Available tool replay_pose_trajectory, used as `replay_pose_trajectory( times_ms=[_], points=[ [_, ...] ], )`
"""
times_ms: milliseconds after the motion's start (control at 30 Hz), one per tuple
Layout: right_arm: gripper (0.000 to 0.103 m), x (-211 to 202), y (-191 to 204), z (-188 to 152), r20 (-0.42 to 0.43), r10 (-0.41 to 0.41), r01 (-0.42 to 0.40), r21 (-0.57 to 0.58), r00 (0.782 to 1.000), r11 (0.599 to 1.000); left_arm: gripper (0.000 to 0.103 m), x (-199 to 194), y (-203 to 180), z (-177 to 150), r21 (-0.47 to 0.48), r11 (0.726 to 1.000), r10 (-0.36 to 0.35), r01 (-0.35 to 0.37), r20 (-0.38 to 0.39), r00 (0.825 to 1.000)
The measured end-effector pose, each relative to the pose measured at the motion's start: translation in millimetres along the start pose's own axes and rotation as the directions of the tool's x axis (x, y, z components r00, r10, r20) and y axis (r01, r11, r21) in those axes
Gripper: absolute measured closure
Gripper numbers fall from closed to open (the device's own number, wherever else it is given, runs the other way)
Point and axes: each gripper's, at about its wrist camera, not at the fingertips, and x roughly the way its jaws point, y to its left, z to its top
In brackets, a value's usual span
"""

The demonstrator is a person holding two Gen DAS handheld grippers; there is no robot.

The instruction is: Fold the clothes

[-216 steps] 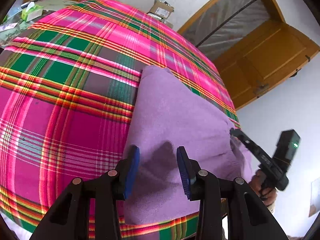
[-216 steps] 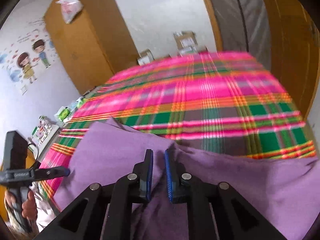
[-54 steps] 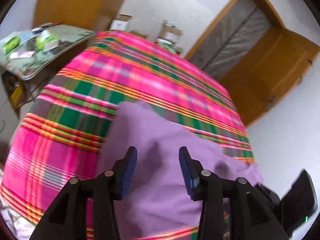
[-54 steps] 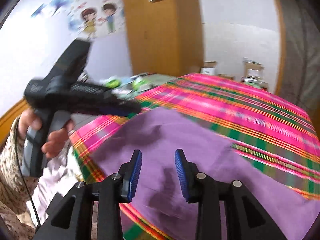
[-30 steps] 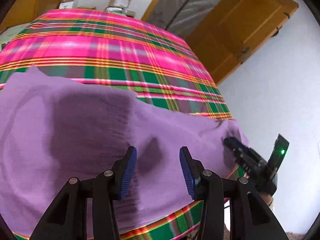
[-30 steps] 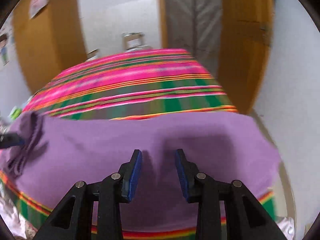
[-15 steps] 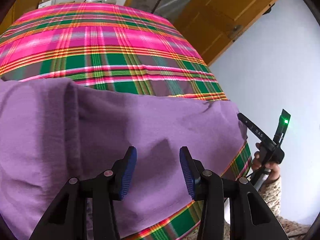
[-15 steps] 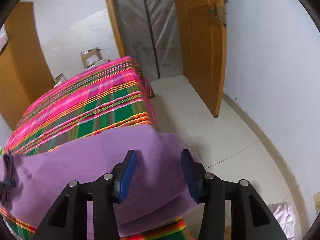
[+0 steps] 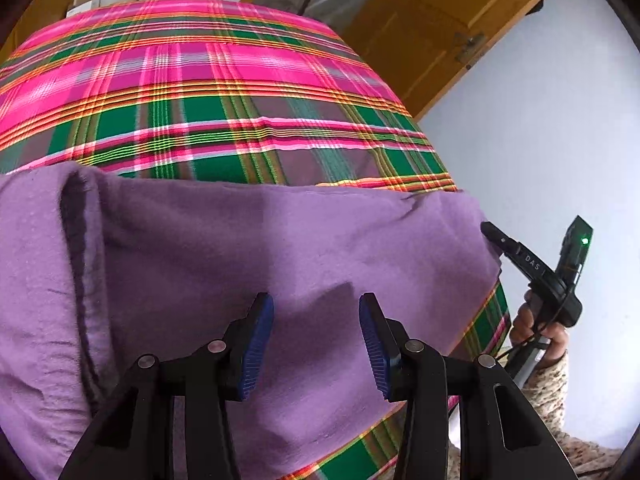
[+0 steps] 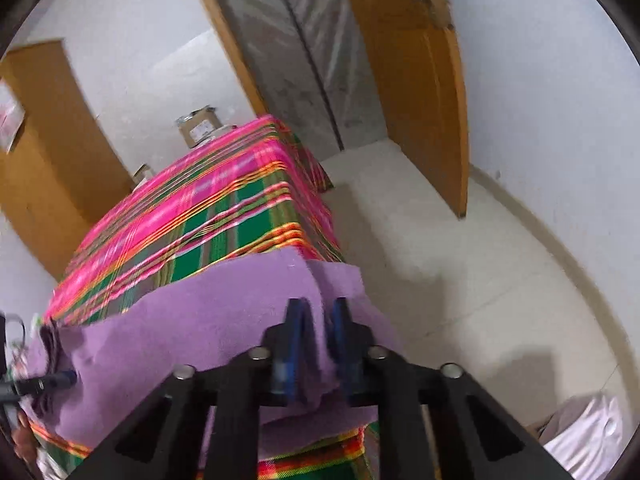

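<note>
A purple garment [image 9: 240,248] lies spread over the near part of a table covered with a pink and green plaid cloth [image 9: 240,80]. My left gripper [image 9: 316,320] hovers open over the garment's front part, with nothing between its blue pads. At the garment's right corner is my right gripper [image 9: 486,229], held by a person's hand [image 9: 532,328]. In the right wrist view the right gripper [image 10: 319,320] has its jaws closing, and a fold of the purple garment [image 10: 200,320] is pinched between its pads. The left gripper's tip [image 10: 68,378] shows at the far left edge.
An open wooden door [image 10: 420,80] and a plastic-covered doorway stand beyond the table's right side. Cardboard boxes [image 10: 200,128] sit past the far end. Pale floor [image 10: 460,260] runs along the table's right side, with a white cloth [image 10: 580,432] lying on it.
The right gripper's jaws went from wide apart to pinching the garment's right edge. The left gripper drifted a little to the right over the garment and stayed open.
</note>
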Motion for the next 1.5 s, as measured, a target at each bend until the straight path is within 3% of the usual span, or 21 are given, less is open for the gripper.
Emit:
replay_pose_trajectory(
  times_ms=[133,333,600,733,833,967,1167,1400,1500],
  points=[
    [0.097,-12,10,-1,0.056,-0.022,0.026,-0.066,0.998,0.997,0.057,3,-6,0,0.01,1.0,0.012,-0.012,0.004,1.0],
    [0.097,-36,0,6,0.123,-0.037,0.041,-0.032,0.992,0.999,0.057,4,-15,-4,0.035,0.999,0.006,-0.006,-0.001,1.0],
    [0.096,-5,-15,-2,0.002,-0.058,0.058,0.016,0.998,0.998,0.057,8,-23,-7,0.058,0.998,0.003,-0.002,-0.011,1.0],
    [0.086,-8,-29,-2,0.007,-0.004,0.003,0.095,1.0,0.995,0.057,8,-23,-7,0.058,0.998,0.003,-0.002,-0.011,1.0],
    [0.065,-15,-46,-3,0.03,0.04,-0.045,0.183,0.999,0.982,0.057,10,-26,-7,0.063,0.998,-0.003,0.003,-0.013,1.0],
    [0.059,-18,-64,-12,0.026,0.104,-0.107,0.291,0.994,0.951,0.057,13,-30,-7,0.074,0.997,-0.021,0.023,-0.019,1.0],
    [0.057,-14,-83,-33,-0.004,0.207,-0.185,0.43,0.978,0.884,0.057,15,-32,-6,0.073,0.997,-0.025,0.026,-0.023,0.999],
    [0.054,-10,-97,-49,0.029,0.359,-0.311,0.567,0.933,0.763,0.057,17,-38,-8,0.086,0.996,-0.036,0.038,-0.03,0.999],
    [0.053,2,-96,-50,0.011,0.395,-0.321,0.603,0.918,0.73,0.057,17,-41,-8,0.093,0.995,-0.035,0.038,-0.032,0.999]
  ],
)
